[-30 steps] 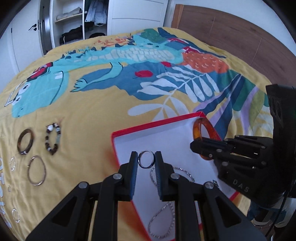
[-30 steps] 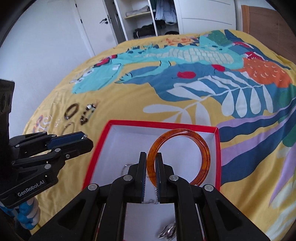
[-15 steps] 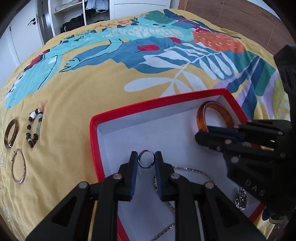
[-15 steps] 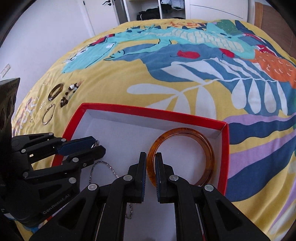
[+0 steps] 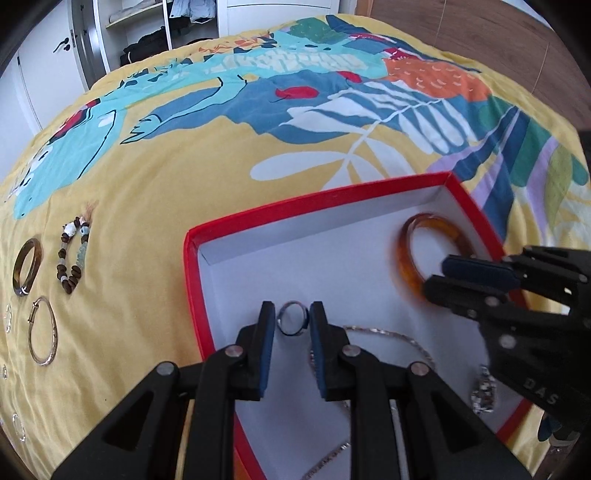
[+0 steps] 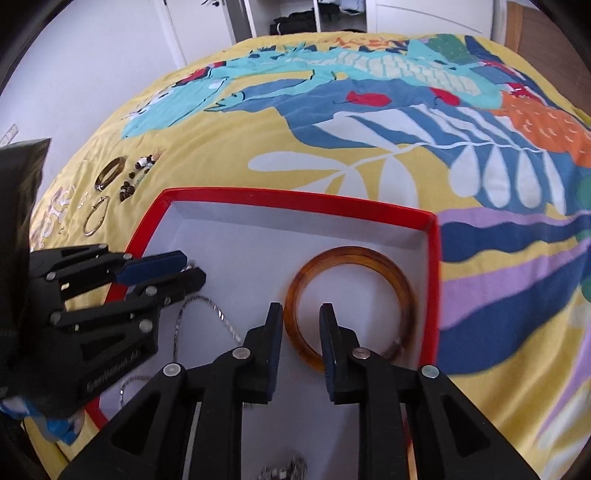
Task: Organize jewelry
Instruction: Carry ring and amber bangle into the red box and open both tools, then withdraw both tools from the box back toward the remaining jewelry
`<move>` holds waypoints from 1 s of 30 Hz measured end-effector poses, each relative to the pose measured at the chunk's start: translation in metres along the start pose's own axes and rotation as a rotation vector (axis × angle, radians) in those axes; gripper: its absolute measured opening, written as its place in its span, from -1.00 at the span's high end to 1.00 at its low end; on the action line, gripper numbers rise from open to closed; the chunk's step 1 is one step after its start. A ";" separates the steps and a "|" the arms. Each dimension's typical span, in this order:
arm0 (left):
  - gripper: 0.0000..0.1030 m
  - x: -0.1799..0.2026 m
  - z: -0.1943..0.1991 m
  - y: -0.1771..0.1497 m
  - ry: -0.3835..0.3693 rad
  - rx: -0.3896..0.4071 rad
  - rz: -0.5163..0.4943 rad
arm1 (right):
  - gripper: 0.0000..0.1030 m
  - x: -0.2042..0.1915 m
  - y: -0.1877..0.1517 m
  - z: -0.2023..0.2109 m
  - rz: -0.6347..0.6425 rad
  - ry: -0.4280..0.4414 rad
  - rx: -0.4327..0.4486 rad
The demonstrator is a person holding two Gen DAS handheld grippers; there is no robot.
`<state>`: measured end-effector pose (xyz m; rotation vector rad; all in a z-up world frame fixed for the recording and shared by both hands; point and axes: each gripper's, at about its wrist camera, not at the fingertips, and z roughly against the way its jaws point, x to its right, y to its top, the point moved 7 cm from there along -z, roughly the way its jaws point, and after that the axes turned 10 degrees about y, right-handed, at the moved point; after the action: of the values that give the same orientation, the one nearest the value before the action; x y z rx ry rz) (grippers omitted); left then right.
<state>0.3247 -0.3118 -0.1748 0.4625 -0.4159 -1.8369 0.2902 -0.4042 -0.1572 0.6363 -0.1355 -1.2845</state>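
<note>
A red-walled box [image 5: 195, 280] with a white floor is shown resting on a yellow bedspread [image 5: 147, 192] printed with blue and teal figures. Both grippers are directed downward into the box.

Left gripper [image 5: 291, 321]: a small silver ring [image 5: 293, 318] is seen upright between the two blue pads [image 5: 266, 343], near the left wall of the box; both pads appear to touch its edges, so the ring is taken as pinched. A silver chain [image 5: 391, 338] is laid on the box floor just right of this gripper, and a sparkling pendant [image 5: 484, 393] is seen farther right, near the front.

Right gripper [image 6: 302, 325]: the jaws are opening. The near-left part of an amber bangle [image 6: 369, 258] passes between them, with a visible gap on each side, so the bangle is no longer pressed. The bangle is laid flat on the box floor, in the far-right corner.

Outside the box, on the bedspread to the left, four items are grouped: a brown bangle [image 5: 26, 267], a beaded bracelet [image 5: 72, 266], a thin metal hoop [image 5: 43, 330] nearer the camera, and small pale rings [image 5: 17, 427] along the left edge, too blurred to be identified further. An open wardrobe [image 5: 162, 26] is seen beyond the far end of the bed.
</note>
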 end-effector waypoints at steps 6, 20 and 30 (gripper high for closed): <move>0.64 0.000 0.048 0.006 -0.014 0.054 -0.022 | 0.48 -0.004 -0.005 0.061 -0.033 -0.025 0.090; 0.64 -0.093 0.237 -0.005 0.098 0.246 0.020 | 0.31 -0.110 -0.007 0.224 0.033 -0.039 0.323; 0.62 -0.196 0.358 -0.057 0.226 0.369 0.141 | 0.21 -0.207 -0.013 0.302 0.117 0.008 0.465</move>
<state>0.1521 -0.0883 0.1260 0.8620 -0.6181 -1.5533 0.0858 -0.3255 0.1360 1.0144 -0.4679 -1.1426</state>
